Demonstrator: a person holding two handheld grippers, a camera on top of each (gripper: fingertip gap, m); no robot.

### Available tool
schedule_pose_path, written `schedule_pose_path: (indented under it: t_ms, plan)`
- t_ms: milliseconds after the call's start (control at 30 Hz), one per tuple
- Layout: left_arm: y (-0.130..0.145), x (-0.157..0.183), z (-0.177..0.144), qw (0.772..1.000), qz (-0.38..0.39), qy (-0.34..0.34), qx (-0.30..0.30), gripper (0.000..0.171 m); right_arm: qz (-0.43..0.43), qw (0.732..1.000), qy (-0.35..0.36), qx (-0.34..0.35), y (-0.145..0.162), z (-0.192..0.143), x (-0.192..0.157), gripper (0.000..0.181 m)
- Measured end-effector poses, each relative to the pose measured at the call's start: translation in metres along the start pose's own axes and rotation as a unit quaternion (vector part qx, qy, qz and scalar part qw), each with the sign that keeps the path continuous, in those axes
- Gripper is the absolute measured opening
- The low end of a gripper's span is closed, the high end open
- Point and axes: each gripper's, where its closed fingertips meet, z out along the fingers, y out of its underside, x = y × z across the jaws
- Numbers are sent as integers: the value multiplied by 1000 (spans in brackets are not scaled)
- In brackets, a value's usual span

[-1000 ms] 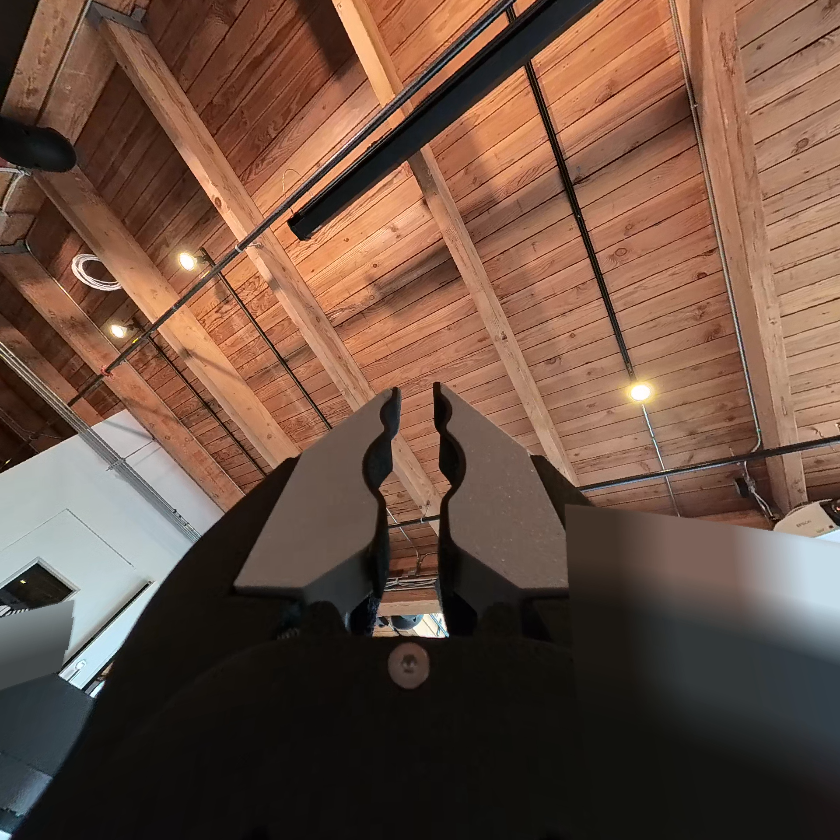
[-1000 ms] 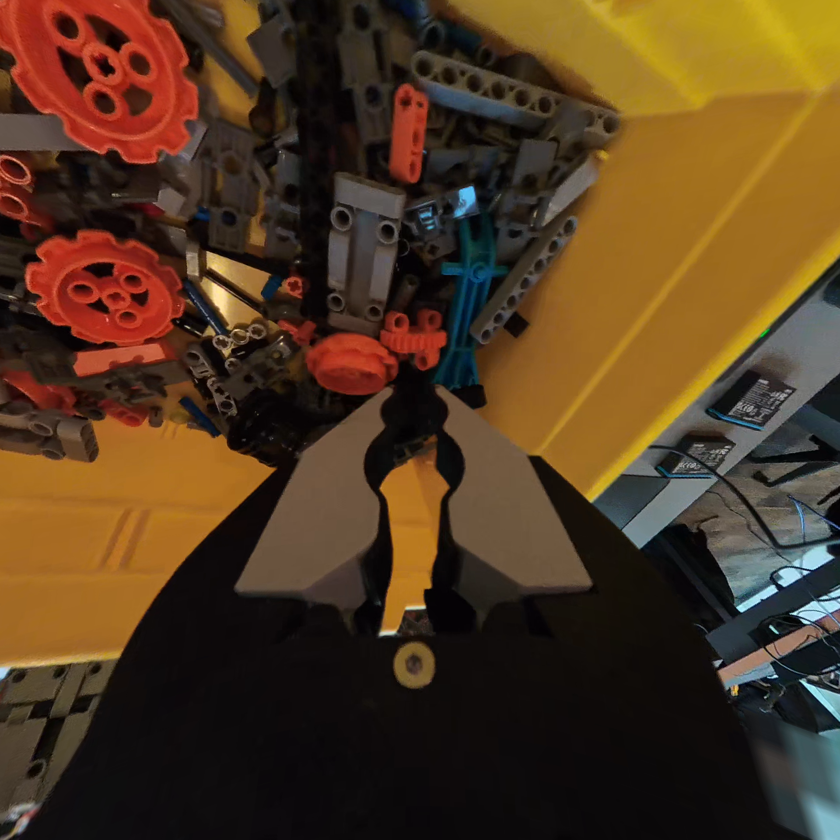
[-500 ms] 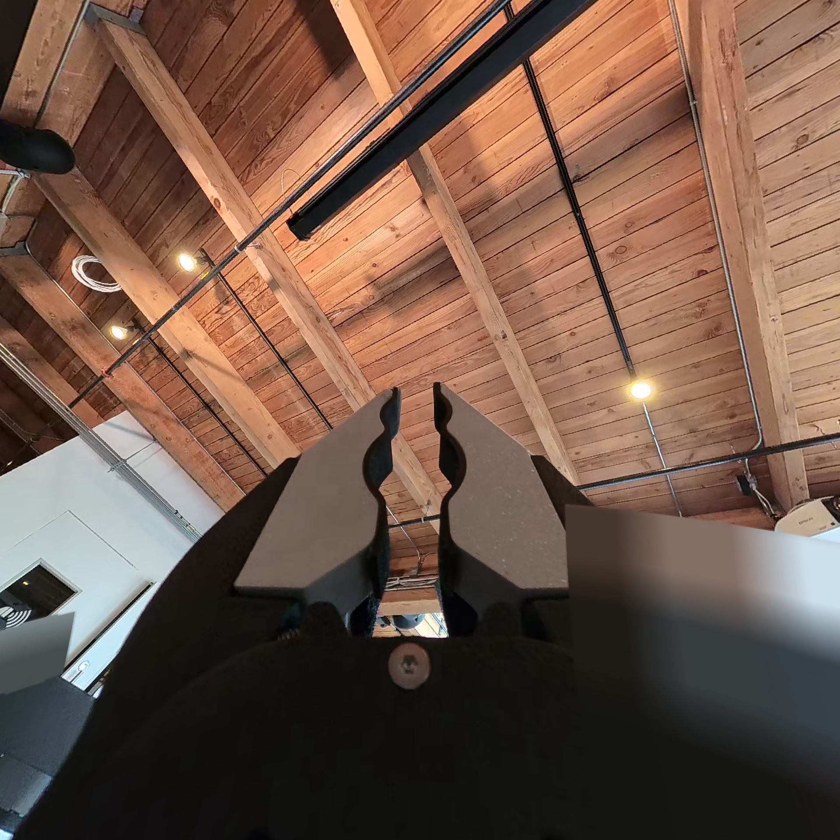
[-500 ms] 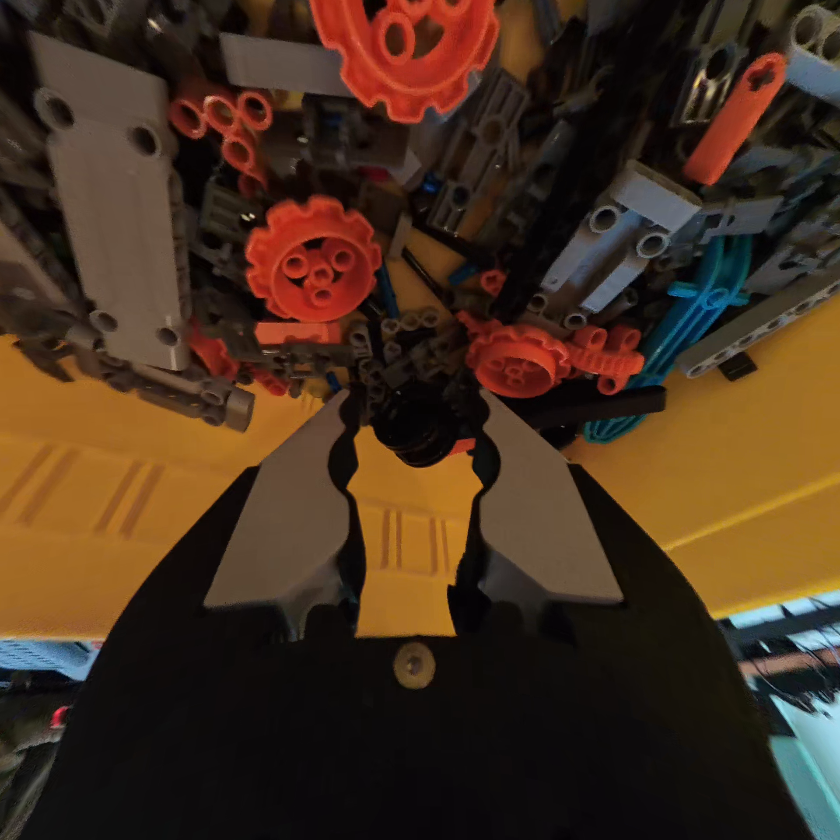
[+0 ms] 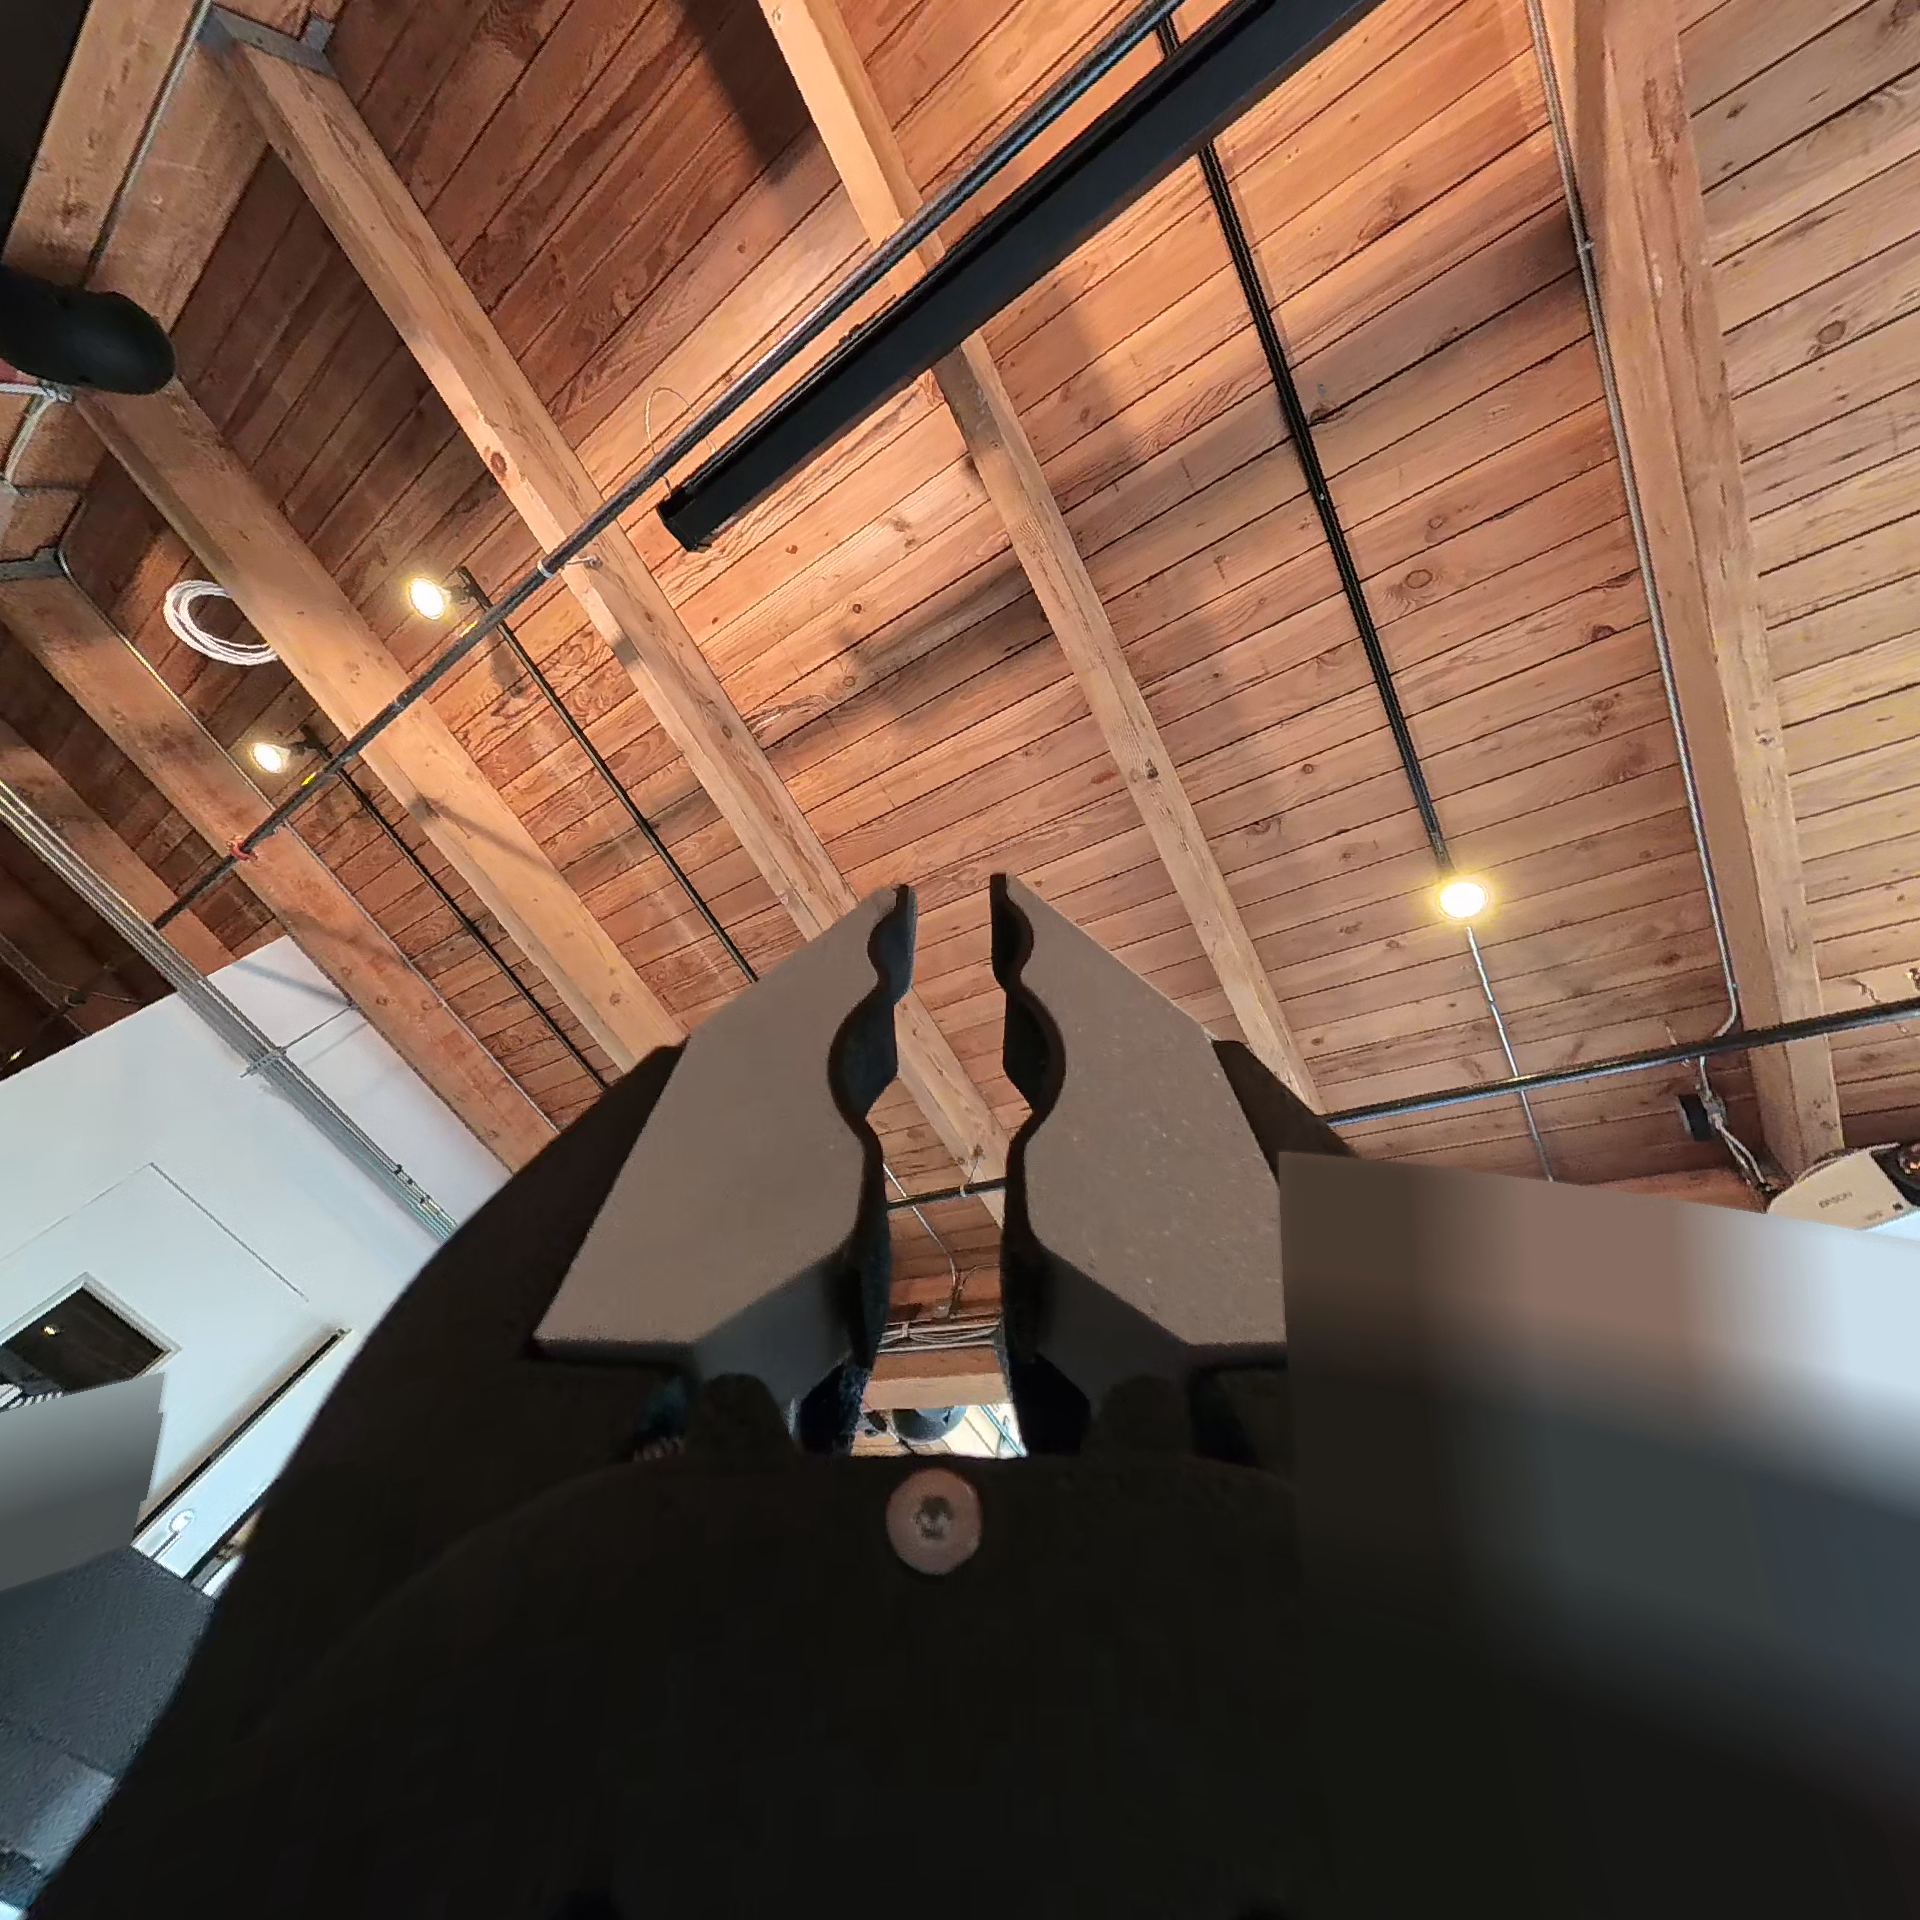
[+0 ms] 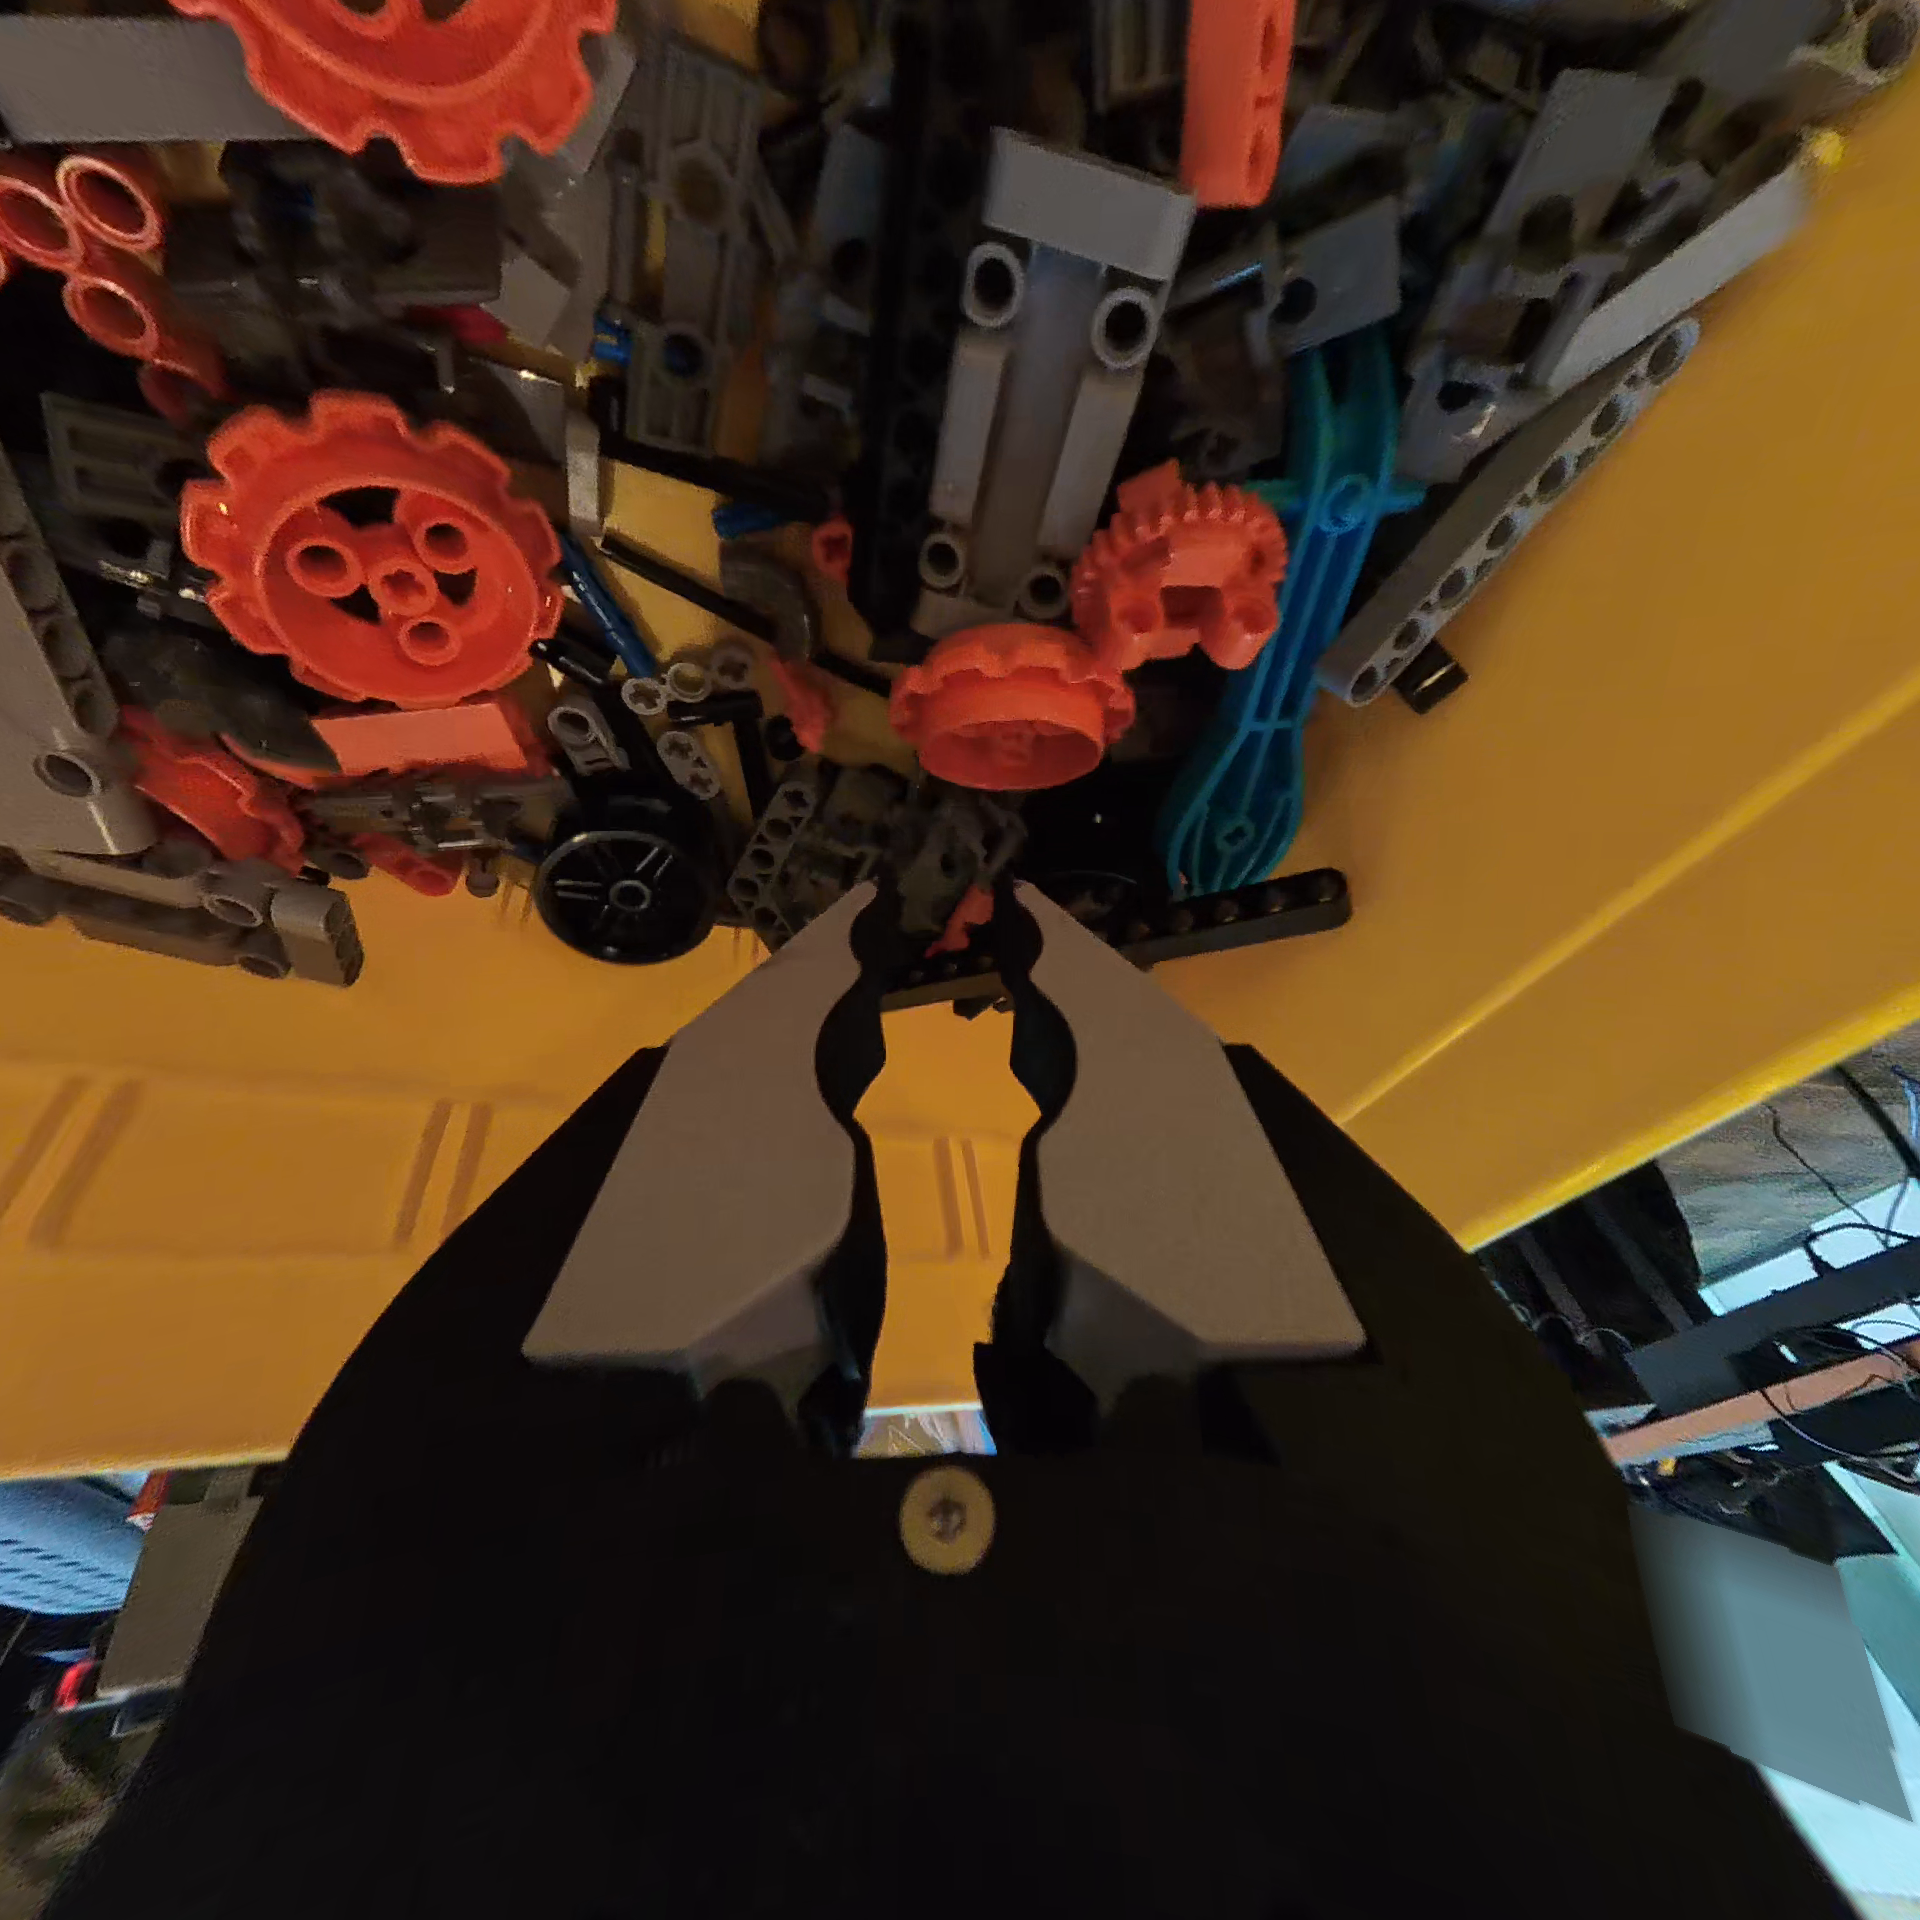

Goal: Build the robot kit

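A: Right gripper (image 6: 940, 920)?
B: Down in yellow bin (image 6: 1558, 883), at near edge of heap of plastic building pieces (image 6: 831, 364). Jaws narrow, tips around small dark-grey cluster with red bit (image 6: 951, 883); firm grip or not, cannot tell. Black holed beam (image 6: 1236, 914) just behind tips, black spoked wheel (image 6: 623, 894) to left, orange round hub (image 6: 1008, 717) just beyond, teal strut (image 6: 1268, 675) to right.
A: Left gripper (image 5: 951, 914)?
B: Aimed up at wooden plank ceiling (image 5: 1039, 520). Jaws narrow, slim gap, nothing between. Black rail (image 5: 935, 281) and lit spotlight (image 5: 1460, 899) overhead.
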Motion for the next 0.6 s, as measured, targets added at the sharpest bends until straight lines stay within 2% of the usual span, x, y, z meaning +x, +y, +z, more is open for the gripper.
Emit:
schedule_pose_path:
  t_ms: [100,267,333,400,500,600]
  plan:
    - [1,1,0,1000,2,0,-1,12,-14,1000,-2,23,-6,-11,-6,28]
    - [1,0,0,1000,2,0,-1,12,-86,989,-80,95,-25,-33,-51,41]
    - [2,0,1,1000,1,0,-1,12,-139,982,-102,79,-19,-27,-67,46]
    - [2,0,0,1000,2,0,-1,12,-158,984,-71,36,-10,-12,-61,46]
    - [1,-1,0,1000,2,-1,0,12,-155,985,-80,9,-7,-1,-63,30]
    - [1,-1,0,1000,1,-1,0,12,-160,985,-57,17,-11,-8,-51,30]
